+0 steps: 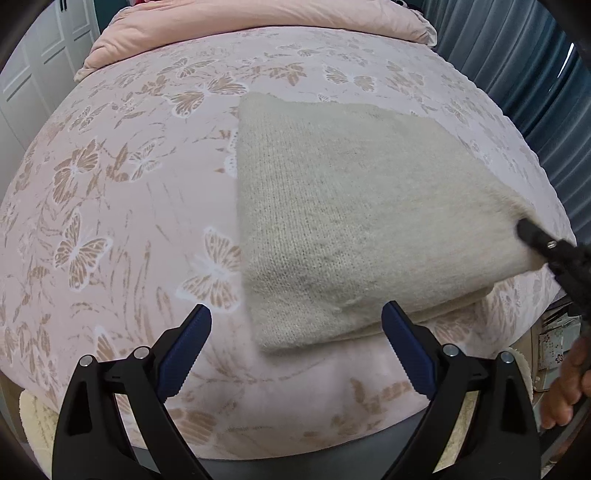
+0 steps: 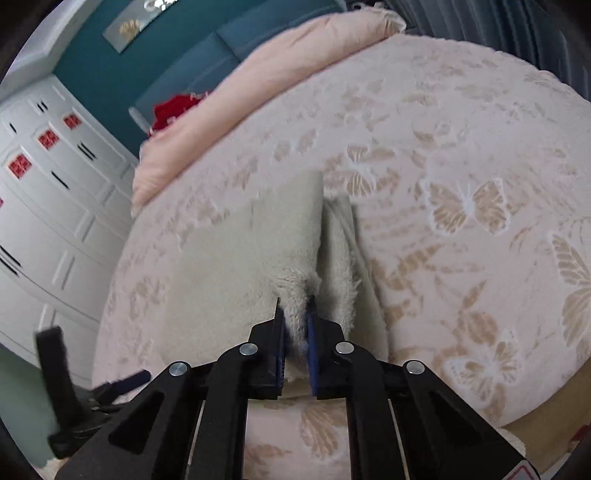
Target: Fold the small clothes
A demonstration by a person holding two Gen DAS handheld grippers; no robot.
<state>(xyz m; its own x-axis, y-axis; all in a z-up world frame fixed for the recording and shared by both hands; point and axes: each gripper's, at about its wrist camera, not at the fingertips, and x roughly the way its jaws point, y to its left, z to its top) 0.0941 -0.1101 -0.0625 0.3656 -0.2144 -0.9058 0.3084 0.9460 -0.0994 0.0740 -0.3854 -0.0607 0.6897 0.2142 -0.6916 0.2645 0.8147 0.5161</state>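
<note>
in the left wrist view my left tool [image 1: 295, 349] is hovering released above the bed [image 1: 110, 229], its two blue pads standing wide apart with nothing between them. one cream knitted garment [image 1: 351, 218] is lying folded on the butterfly-patterned bed cover, just ahead of the pads. its near edge is showing stacked layers, but i cannot tell how many. my right tool [image 1: 532, 236] is coming in from the right edge, mostly cut off, and its tip is meeting the garment's right corner; from here the pinch itself is hard to make out. part of a hand [image 1: 569, 387] is showing at the lower right, cropped by the frame. one pink quilt [image 1: 258, 22] is lying bunched at the far end of the bed.

in the right wrist view my right tool [image 2: 295, 325] is clenched on a fuzzy corner of the same garment [image 2: 240, 266], the cloth squeezed between the two pads. the fold is rising from the pads and hiding whatever is lying beneath it. the picture is blurred with motion. at the lower left my left tool [image 2: 125, 380] is appearing as a dark smear, too blurred to read. a red thing [image 2: 173, 110] beyond the quilt [image 2: 295, 48] is too unclear to identify.
</note>
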